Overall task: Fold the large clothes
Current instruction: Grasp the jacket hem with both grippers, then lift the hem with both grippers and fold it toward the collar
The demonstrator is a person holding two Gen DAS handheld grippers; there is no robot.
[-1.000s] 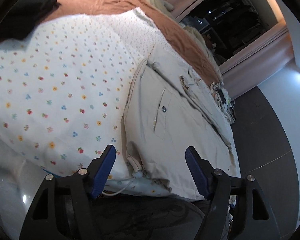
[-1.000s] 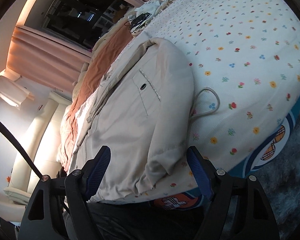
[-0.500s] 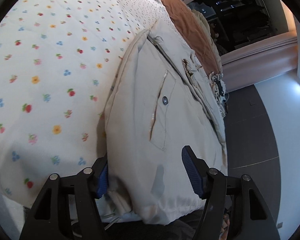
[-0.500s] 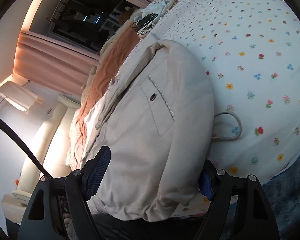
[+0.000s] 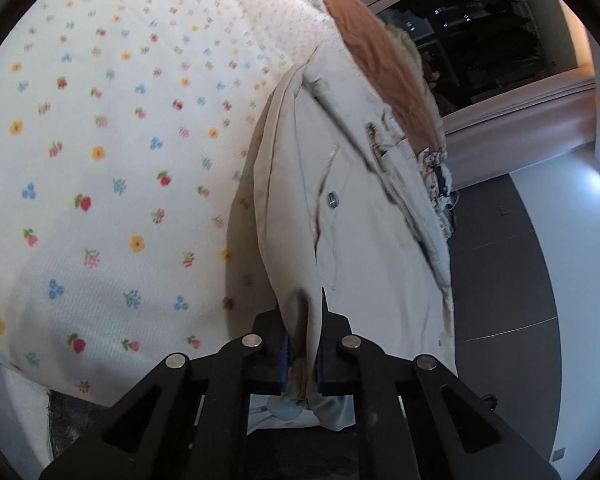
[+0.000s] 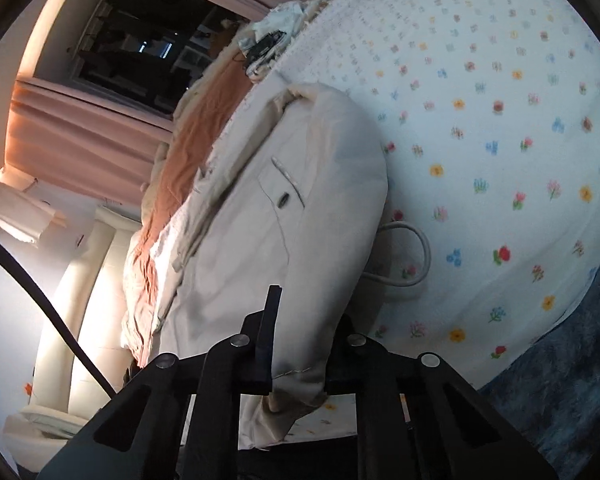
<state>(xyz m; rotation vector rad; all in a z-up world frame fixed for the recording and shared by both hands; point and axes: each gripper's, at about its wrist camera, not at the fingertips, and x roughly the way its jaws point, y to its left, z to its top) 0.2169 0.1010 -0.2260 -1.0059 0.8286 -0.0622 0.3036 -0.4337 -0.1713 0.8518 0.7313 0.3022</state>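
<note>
A beige jacket [image 5: 364,240] with a buttoned chest pocket lies on the flowered bed cover [image 5: 100,160]. In the left wrist view my left gripper [image 5: 302,344] is closing on the jacket's near hem, and the cloth is bunched tight between its blue pads. In the right wrist view the same jacket [image 6: 300,220] runs away from me, and my right gripper [image 6: 300,348] is closing on its near corner, with the fabric pinched between the jaws. A beige drawstring loop [image 6: 408,256] lies on the cover beside the jacket.
A brown blanket [image 5: 372,40] lies along the far side of the bed. Curtains [image 6: 80,148] frame a dark window. Small items sit at the bed's far end [image 6: 268,48]. Dark floor [image 5: 500,280] lies beyond the bed, and a blue rug [image 6: 572,380] beside it.
Both grippers went from wide open around the jacket's near edge to clamped on the fabric. The left one moved in over the hem; the cloth now bunches up between each pair of pads.
</note>
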